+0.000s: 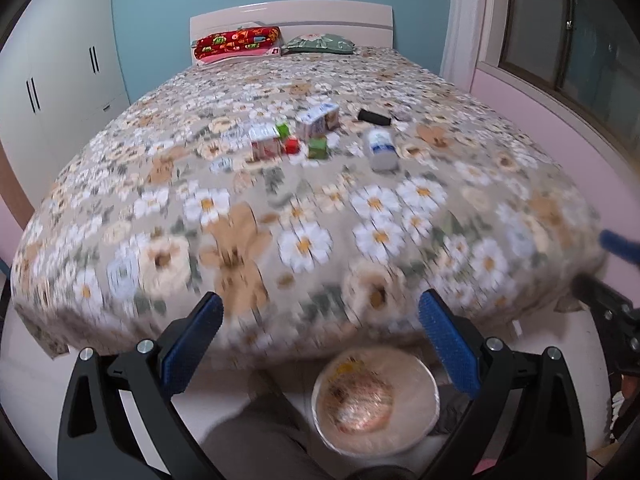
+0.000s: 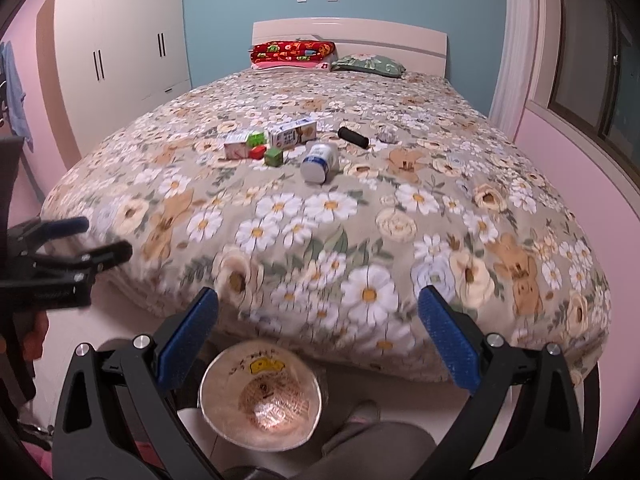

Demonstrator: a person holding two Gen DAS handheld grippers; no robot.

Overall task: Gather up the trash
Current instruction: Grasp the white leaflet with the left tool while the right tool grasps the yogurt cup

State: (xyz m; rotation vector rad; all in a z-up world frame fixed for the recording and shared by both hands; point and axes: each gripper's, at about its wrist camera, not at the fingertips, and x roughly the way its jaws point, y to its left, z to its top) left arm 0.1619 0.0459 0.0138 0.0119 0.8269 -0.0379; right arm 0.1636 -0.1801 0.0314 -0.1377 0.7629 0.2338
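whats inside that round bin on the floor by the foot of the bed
The round bin has a clear plastic liner, and through it show a yellow mark and reddish print low down. No loose trash is visible inside. The liner's glare hides the very bottom. Both grippers, left and right, are open.

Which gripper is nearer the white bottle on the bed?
Right, narrowly. Both the right gripper and left gripper hover open at the bed's foot, far from the bottle.

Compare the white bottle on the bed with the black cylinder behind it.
The white bottle is wider and pale with a blue label; the black cylinder is slimmer, dark and unlabeled. The bottle's end points toward the foot of the bed; the cylinder lies crosswise. Both lie on their sides on the floral bedspread.
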